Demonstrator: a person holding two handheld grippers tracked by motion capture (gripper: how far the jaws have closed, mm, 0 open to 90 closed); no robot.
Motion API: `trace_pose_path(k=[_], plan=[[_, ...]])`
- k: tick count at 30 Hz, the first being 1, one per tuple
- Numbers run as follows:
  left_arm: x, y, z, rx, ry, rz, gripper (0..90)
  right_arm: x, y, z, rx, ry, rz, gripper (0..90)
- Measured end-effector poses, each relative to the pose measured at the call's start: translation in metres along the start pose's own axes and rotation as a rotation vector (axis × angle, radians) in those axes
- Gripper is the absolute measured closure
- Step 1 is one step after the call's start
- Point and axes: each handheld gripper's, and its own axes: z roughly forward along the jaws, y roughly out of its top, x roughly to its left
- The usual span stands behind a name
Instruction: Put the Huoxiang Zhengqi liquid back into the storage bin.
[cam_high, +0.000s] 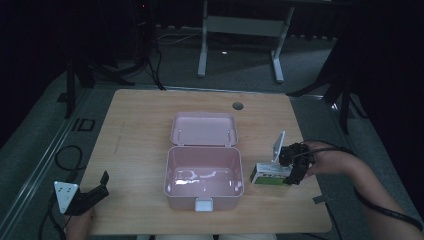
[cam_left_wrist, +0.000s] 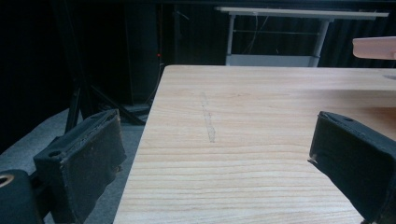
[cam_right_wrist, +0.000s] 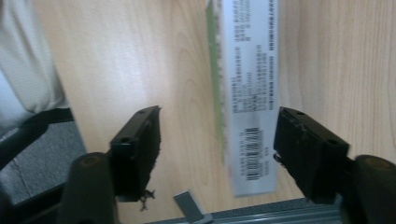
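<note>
Step in hand: right tongs (cam_right_wrist: 217, 149) are standing open around the carton (cam_right_wrist: 250, 93), apparently readying a grasp.
Next move: closing squarely on its narrow sides.
Carton: white and green, barcoded, lying on the counter (cam_high: 140, 130) just right of the open pink box (cam_high: 203, 172).
Left tongs (cam_high: 92, 192): sitting open, idle, well apart.

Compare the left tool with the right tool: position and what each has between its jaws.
The left tool sits at the table's near left corner, far from the pink box; the right tool is at the small carton on the right. The left's jaws frame bare wood; the right's straddle the carton. Both are open.
</note>
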Motion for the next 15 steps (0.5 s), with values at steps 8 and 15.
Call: trace_pose_path(k=[8, 15], plan=[[0.0, 0.0, 0.0, 0.0, -0.002, 0.0, 3.4, -0.014, 0.011, 0.015, 0.026, -0.009, -0.024, 38.9], [0.001, 0.0, 0.0, 0.0, -0.008, -0.001, 3.4, -0.027, 0.017, 0.028, 0.061, 0.009, -0.027, 46.8]])
